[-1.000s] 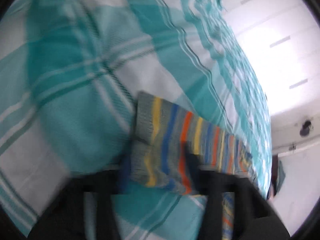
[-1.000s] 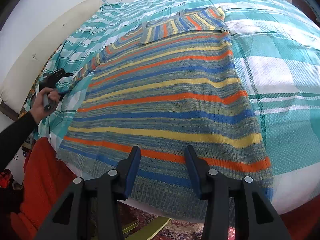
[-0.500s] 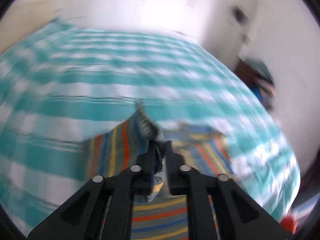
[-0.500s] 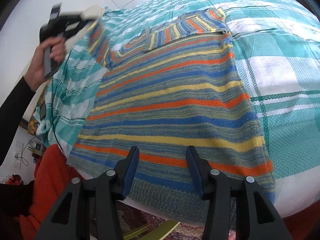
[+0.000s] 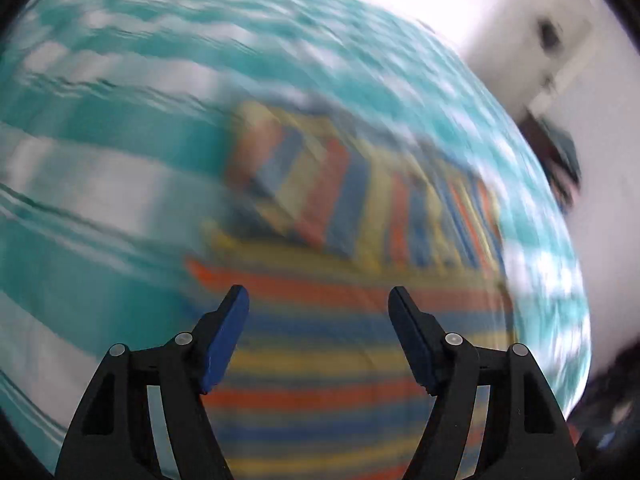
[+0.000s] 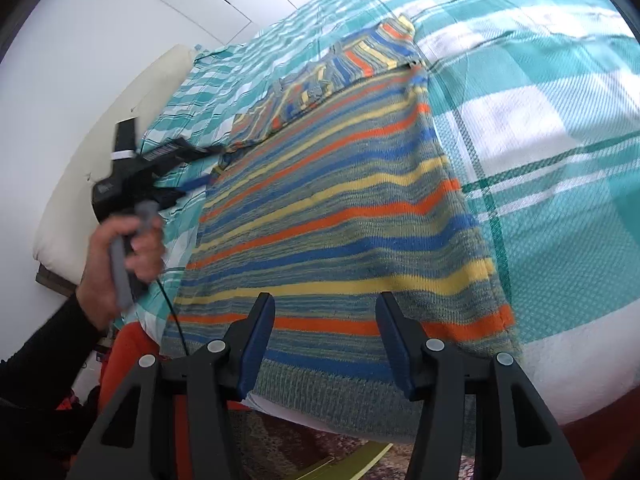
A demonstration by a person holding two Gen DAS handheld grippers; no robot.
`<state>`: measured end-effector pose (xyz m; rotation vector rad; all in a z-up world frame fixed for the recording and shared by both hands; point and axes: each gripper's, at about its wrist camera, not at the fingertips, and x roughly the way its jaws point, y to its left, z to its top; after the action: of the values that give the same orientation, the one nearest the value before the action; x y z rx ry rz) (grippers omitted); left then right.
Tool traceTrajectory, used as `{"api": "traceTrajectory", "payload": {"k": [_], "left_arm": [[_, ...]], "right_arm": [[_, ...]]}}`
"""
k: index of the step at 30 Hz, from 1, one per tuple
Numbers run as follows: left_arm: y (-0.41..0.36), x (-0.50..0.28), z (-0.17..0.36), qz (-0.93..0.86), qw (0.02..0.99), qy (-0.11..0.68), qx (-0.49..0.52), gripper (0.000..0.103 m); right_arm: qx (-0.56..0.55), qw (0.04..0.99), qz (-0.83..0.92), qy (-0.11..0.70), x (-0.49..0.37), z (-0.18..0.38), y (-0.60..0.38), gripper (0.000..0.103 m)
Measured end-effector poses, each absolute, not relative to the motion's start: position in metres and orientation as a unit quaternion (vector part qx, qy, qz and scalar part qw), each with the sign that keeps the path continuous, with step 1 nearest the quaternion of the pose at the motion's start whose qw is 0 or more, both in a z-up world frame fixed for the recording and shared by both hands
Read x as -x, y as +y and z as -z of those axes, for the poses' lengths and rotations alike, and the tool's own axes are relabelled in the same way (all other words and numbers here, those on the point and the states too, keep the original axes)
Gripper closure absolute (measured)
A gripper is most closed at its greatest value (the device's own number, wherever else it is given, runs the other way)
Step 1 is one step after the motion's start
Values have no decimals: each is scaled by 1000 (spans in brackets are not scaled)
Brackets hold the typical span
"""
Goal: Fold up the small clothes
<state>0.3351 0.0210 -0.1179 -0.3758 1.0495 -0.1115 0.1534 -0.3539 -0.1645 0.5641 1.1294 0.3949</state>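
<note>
1. On the bed point(image 6: 560, 128), a striped sweater point(image 6: 340, 208) lies flat, its bottom edge hanging over the near side.
2. The left tongs point(image 5: 318, 336) have just been opening wide and hold nothing.
3. The right tongs point(image 6: 324, 344) are half open and empty, right above the bottom edge.
4. The right hand is nearer that edge.

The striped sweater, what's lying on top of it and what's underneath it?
On the striped sweater, both sleeves lie folded across its far end. Under it is the teal checked bedspread, with the hem hanging over the bed's edge. Whatever lies directly beneath the sweater is covered.
</note>
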Motion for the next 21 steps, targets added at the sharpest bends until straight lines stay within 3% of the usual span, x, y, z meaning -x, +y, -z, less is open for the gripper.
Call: {"api": "traceTrajectory", "payload": {"k": [2,4,9,11,17,20,21], "left_arm": [[44,-366,116,45,839,508,188,34],[50,-406,122,51,825,538,163,48],[40,-454,162,35,800,589,110,46],[46,-460,174,34,795,594,118,103],[87,-455,177,-11,807,581,105,101],[85,-446,182,-5,798,596,83,88],[85,-442,179,4,798,595,91,74]], "right_arm": [[-256,789,-185,527,-155,165,-350,50],[-245,789,-186,531,-156,167,-345,50],[-239,785,-181,542,-159,173,-342,50],[-241,783,-179,545,-161,175,-343,50],[-236,782,-180,549,-165,177,-342,50],[-239,779,-181,550,-167,179,-343,50],[-239,779,-181,550,-167,179,-343,50]]}}
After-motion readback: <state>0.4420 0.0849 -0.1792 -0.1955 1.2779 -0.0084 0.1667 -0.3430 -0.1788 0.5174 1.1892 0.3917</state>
